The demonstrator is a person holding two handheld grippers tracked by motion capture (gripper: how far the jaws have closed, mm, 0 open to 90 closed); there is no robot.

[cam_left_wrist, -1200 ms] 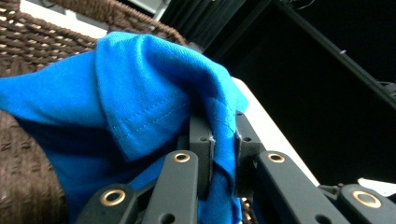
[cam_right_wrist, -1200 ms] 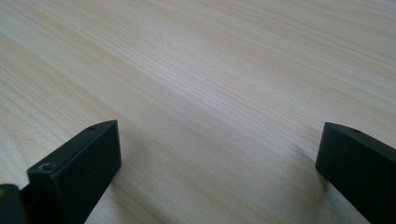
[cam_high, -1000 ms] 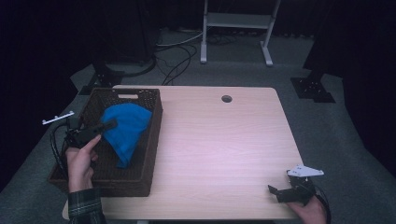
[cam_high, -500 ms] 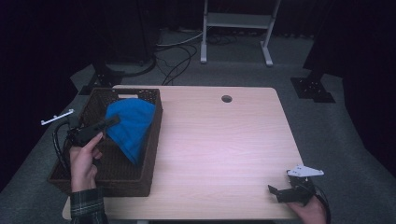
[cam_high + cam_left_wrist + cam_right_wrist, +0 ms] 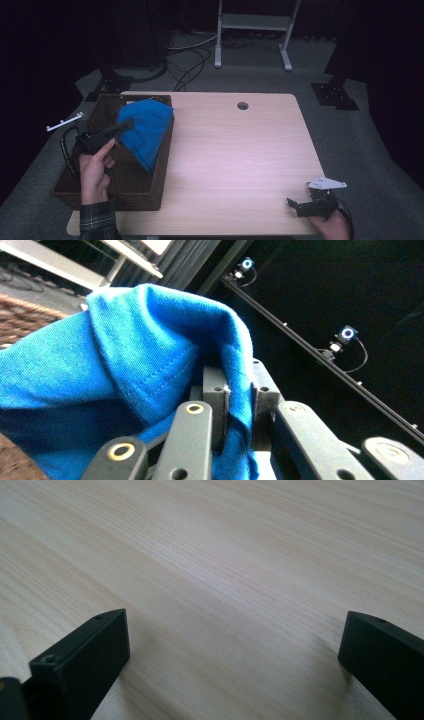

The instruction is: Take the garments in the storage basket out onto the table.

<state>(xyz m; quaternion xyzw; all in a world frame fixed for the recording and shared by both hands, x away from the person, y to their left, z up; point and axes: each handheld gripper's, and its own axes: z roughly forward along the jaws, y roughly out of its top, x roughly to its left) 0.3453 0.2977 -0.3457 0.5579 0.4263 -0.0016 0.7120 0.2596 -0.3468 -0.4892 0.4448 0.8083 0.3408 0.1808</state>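
The blue cloth is a soft knit jersey, matt, with a finely ribbed weave and a stitched hem in matching thread. The basket, at nine o'clock on the table, is dark brown wicker, rough and coarsely woven. The table has a pale wood-grain top, smooth with a faint satin sheen and fine straight grain lines. The left gripper has matt grey plastic links with brass-coloured rivets; the right gripper has smooth matt black plastic jaws.
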